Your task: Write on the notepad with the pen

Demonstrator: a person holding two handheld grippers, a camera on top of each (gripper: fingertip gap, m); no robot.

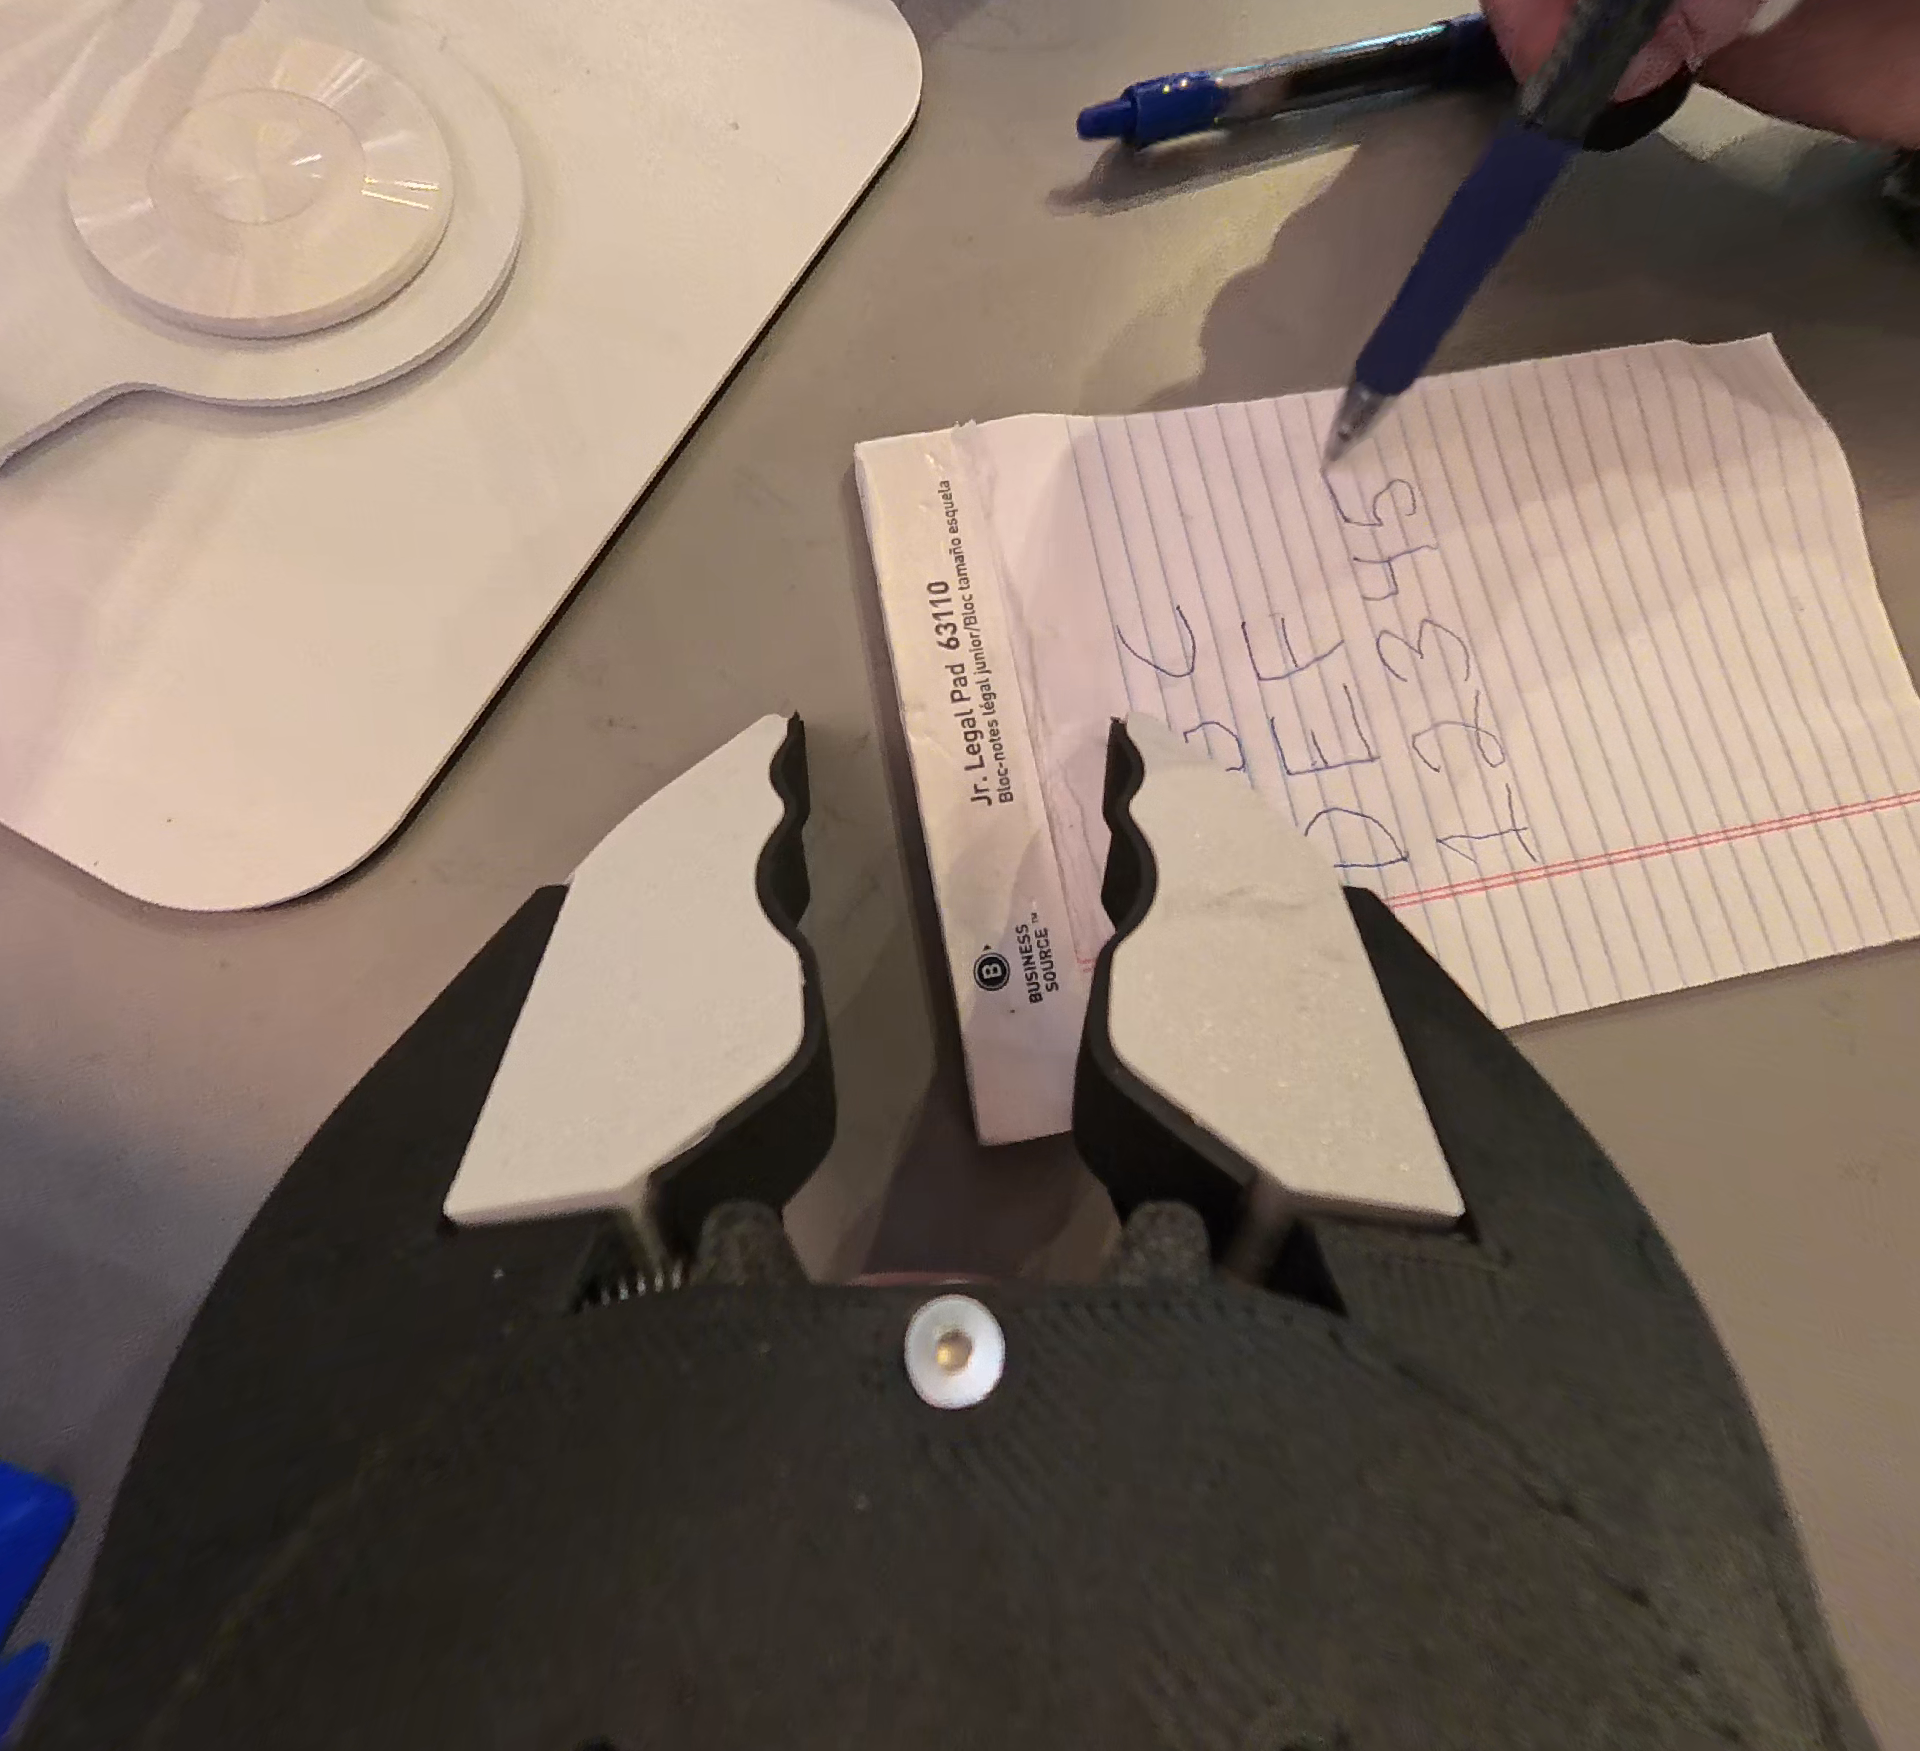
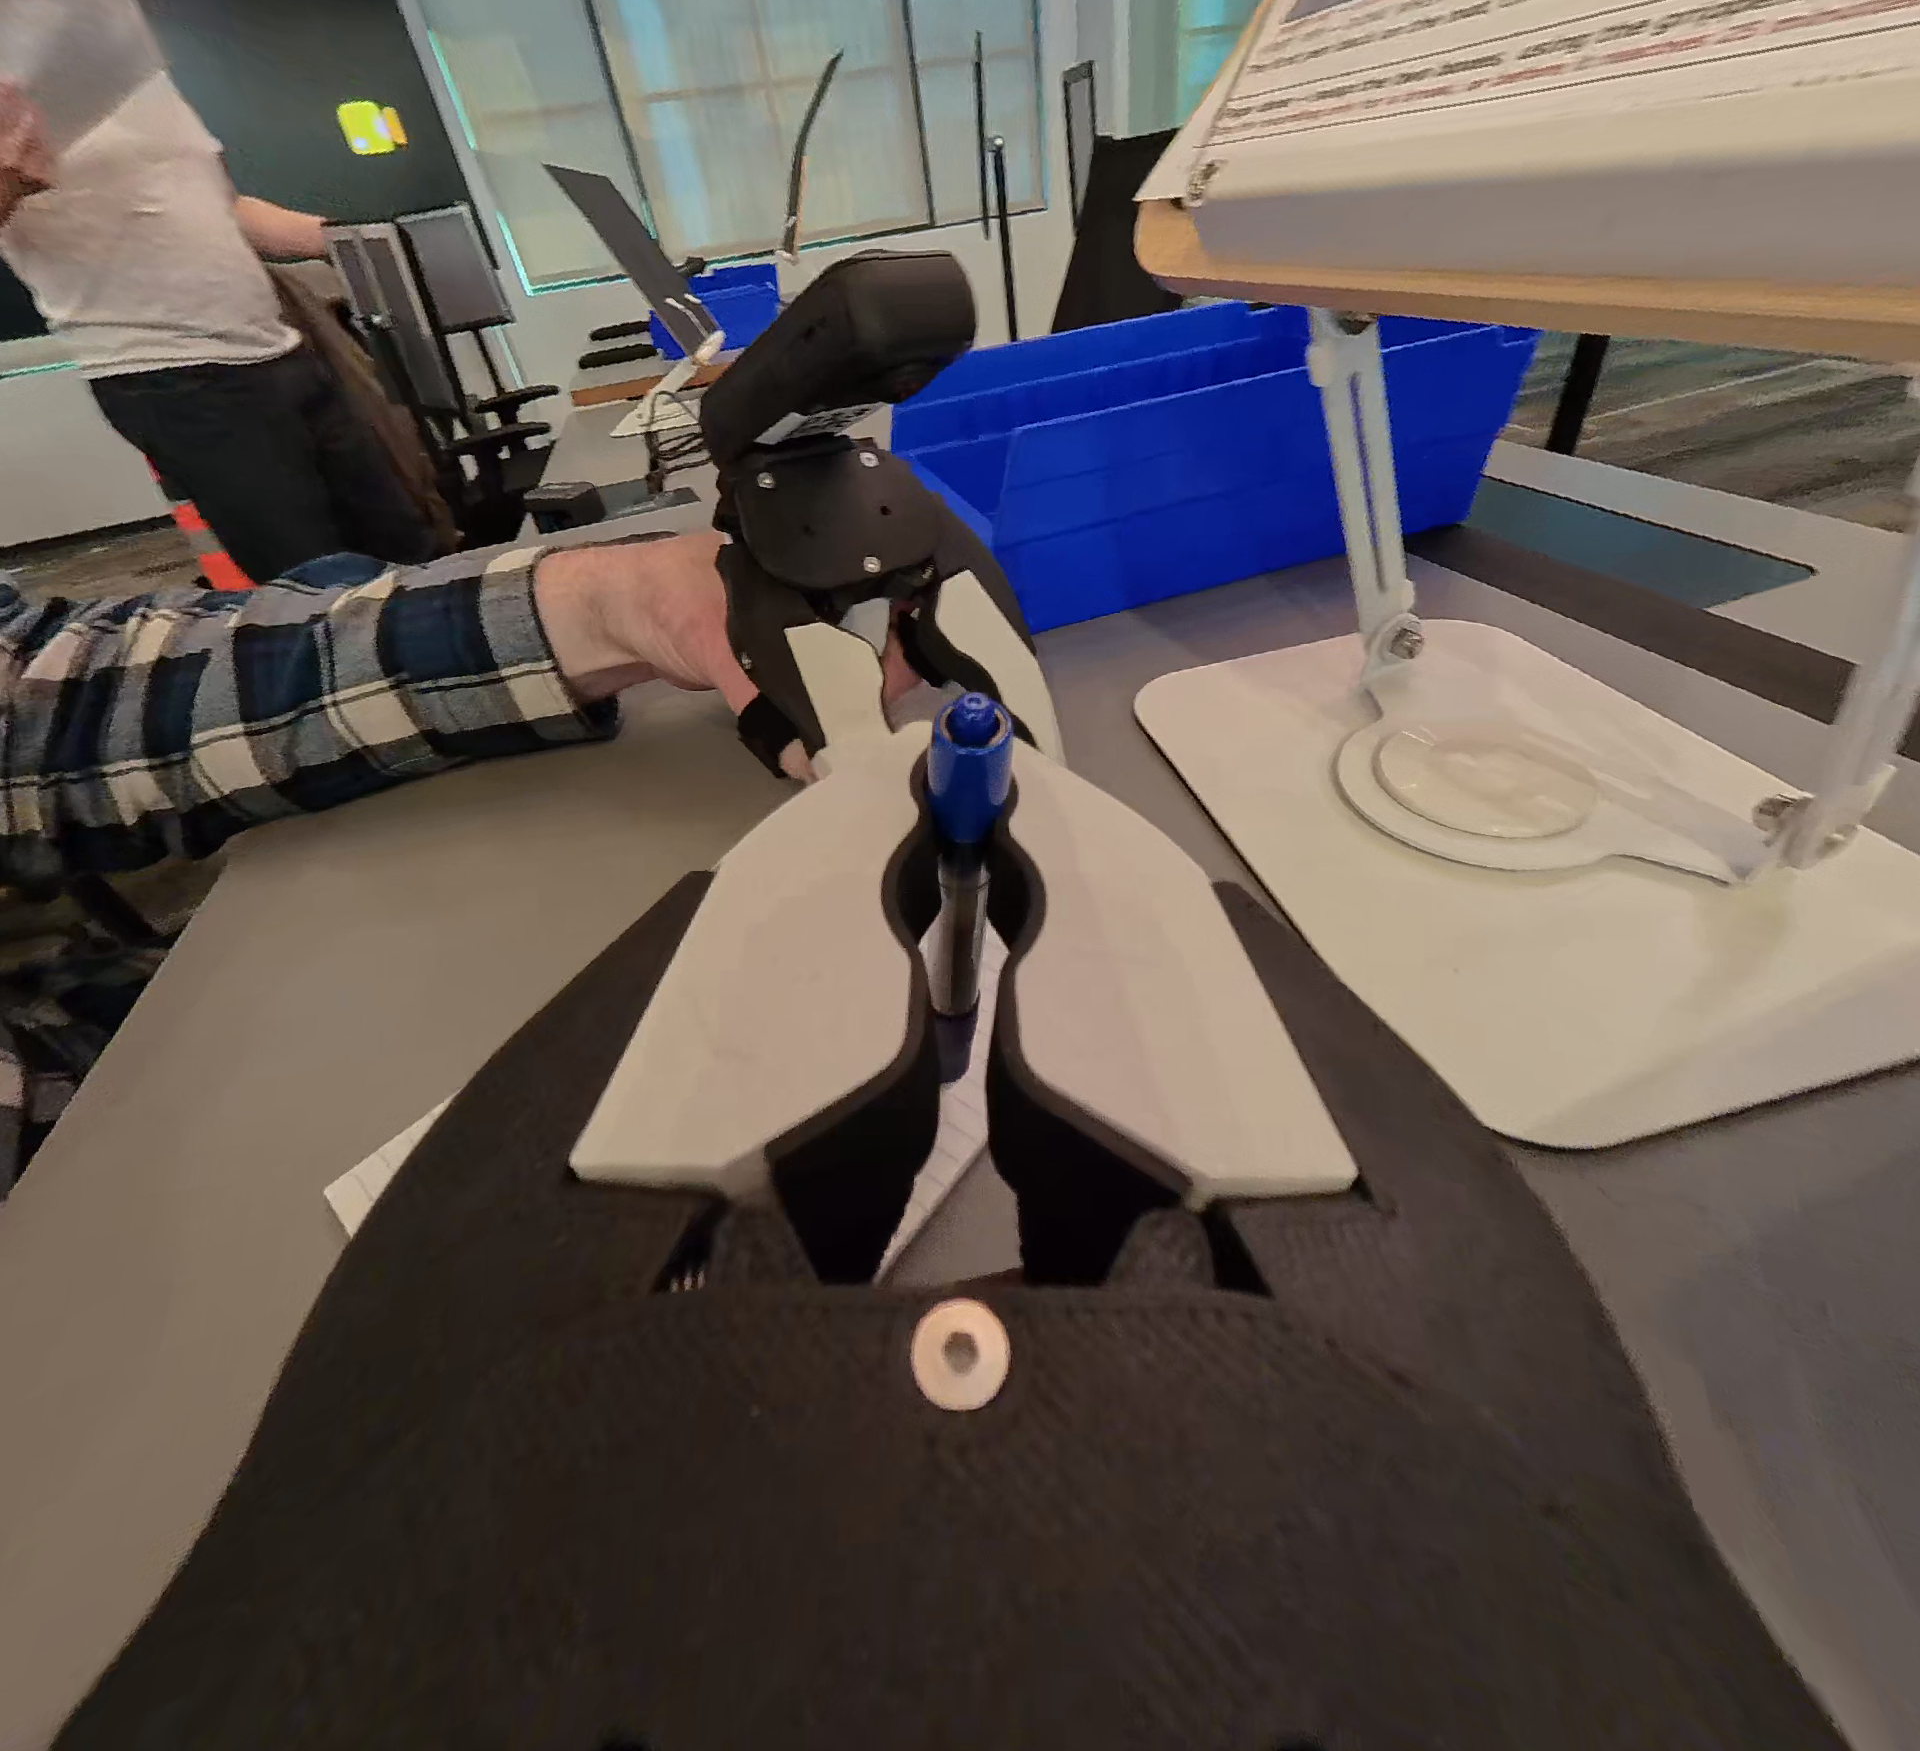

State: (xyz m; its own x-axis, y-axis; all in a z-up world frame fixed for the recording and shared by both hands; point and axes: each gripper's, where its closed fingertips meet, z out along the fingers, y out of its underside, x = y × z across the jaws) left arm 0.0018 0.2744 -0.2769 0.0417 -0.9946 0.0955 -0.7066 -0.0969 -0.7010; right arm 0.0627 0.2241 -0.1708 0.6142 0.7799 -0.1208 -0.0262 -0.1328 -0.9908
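Observation:
The white lined notepad (image 1: 1558,662) lies on the grey table, with several blue handwritten characters on its top sheet. My left gripper (image 1: 956,727) is open and straddles the pad's bound edge: its right finger (image 1: 1226,870) is over the pad and its left finger is over the table. My right gripper (image 2: 968,797) is shut on a blue pen (image 2: 966,766) and holds it upright. In the left wrist view this pen (image 1: 1455,267) slants down from the top right, and its tip touches the sheet just past the last character. The left gripper (image 2: 894,714) also shows ahead in the right wrist view, held by a hand in a plaid sleeve.
A second blue pen (image 1: 1278,86) lies on the table beyond the pad. A white stand base (image 1: 416,247) sits left of the pad and carries a tilted board (image 2: 1558,39). Blue bins (image 2: 1195,454) stand behind. A person stands at the far left (image 2: 156,299). Some 12 cm of space lies between my two pairs of fingers.

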